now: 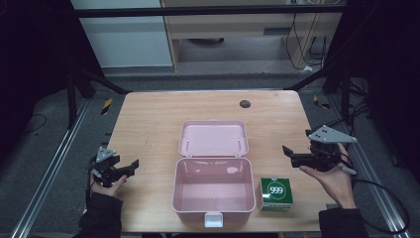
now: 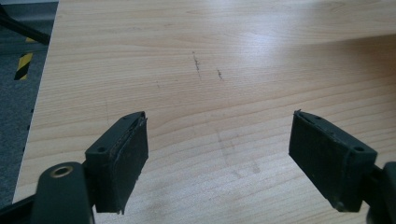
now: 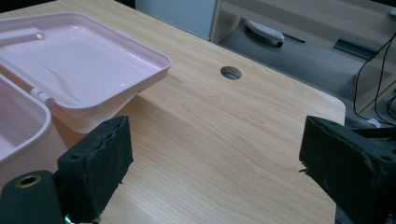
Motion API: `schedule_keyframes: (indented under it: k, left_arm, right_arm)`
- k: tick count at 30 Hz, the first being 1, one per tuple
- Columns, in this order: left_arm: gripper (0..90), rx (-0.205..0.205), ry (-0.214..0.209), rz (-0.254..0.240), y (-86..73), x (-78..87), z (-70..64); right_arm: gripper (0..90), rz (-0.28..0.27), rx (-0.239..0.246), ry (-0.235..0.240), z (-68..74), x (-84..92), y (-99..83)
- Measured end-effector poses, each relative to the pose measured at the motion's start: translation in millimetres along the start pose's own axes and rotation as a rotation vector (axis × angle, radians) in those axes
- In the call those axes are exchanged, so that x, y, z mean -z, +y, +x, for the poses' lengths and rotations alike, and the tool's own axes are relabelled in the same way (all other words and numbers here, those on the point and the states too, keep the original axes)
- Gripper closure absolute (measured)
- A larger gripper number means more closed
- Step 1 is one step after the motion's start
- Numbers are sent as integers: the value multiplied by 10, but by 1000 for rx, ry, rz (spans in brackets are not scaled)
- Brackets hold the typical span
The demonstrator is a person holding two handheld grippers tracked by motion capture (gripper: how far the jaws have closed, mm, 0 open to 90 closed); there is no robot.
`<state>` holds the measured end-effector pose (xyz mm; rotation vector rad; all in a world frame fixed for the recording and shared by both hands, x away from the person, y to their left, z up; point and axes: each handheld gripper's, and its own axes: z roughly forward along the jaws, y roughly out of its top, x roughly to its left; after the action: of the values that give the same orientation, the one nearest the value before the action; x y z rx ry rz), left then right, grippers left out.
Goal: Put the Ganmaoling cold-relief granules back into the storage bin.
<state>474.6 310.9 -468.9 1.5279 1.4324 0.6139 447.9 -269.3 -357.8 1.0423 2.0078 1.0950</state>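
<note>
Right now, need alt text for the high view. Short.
An open, empty pink box with its lid laid back sits mid-table, a green "999" carton just right of it. A person's hands hold the left tongs and right tongs open at either side, clear of both.

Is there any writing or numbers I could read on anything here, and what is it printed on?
"999": white digits in a white ring on the top of the green box, which stands on the table right of the open pink case.
The print on the box's white front side is too small to read.
</note>
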Motion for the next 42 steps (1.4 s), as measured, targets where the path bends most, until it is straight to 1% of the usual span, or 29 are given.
schedule_keyframes:
  k: [3,7,8,9,10,11,12,13,15,16,17,18,19,22,23,24,25,27,28,30,31,33,34,37,39,42]
  left_arm:
    - [189,0,-1,3,-2,-5,-4]
    - [189,-6,-4,11,-8,-11,-6]
    - [189,-6,-4,11,-8,-11,-6]
    - [189,-6,-4,10,-10,-13,-8]
    - [189,-7,-4,11,-11,-14,-8]
    - [189,-6,-4,11,-12,-16,-11]
    - [189,-6,-4,11,-12,-16,-11]
    - [189,-7,-5,12,-14,-18,-14]
    - [189,-7,-5,13,-15,-19,-15]
    - [189,-10,-5,14,-16,-19,-14]
    - [189,-11,-5,16,-17,-20,-14]
    - [189,-12,-6,18,-18,-21,-14]
    - [189,-14,-6,18,-18,-21,-15]
    - [189,-15,-7,19,-20,-21,-17]
    - [188,-15,-7,19,-20,-22,-17]
    - [188,-16,-8,20,-20,-21,-16]
    - [189,-16,-7,21,-21,-23,-16]
    - [189,-16,-7,21,-22,-24,-17]
    - [189,-16,-8,21,-22,-25,-17]
    - [189,-17,-8,23,-22,-25,-17]
    - [189,-17,-8,23,-23,-27,-18]
    - [189,-18,-8,24,-25,-28,-19]
    - [189,-18,-8,24,-25,-29,-19]
    - [189,-21,-9,27,-26,-29,-18]
    - [189,-25,-9,32,-27,-30,-16]
    - [188,-25,-10,32,-29,-33,-20]
  right_arm:
    - [93,19,25,14,12,6,43]
    - [82,48,77,38,54,14,114]
    - [82,48,77,38,54,14,114]
    - [76,57,92,46,68,16,136]
    - [75,68,110,57,86,19,164]
    - [75,80,138,80,112,24,203]
    - [75,80,138,80,112,24,203]
    - [75,96,172,104,144,30,244]
    - [75,112,204,127,179,38,279]
    - [75,112,204,127,179,38,279]
    - [75,119,220,141,198,42,293]
    - [75,136,248,163,232,44,314]
    - [75,136,248,163,232,44,314]
    - [74,173,284,191,278,40,333]
    - [74,178,304,198,295,37,337]
    - [74,191,322,218,319,32,337]
    - [72,198,336,227,332,28,336]
    - [70,214,357,244,356,18,329]
    - [70,214,357,244,356,18,329]
    - [66,236,383,258,382,14,321]
    - [65,248,396,275,396,7,312]
    - [64,259,416,279,411,4,303]
    - [64,259,416,279,411,4,303]
    - [56,282,438,298,422,-1,295]
    - [53,296,455,318,441,-8,285]
    - [51,318,478,332,463,-18,268]
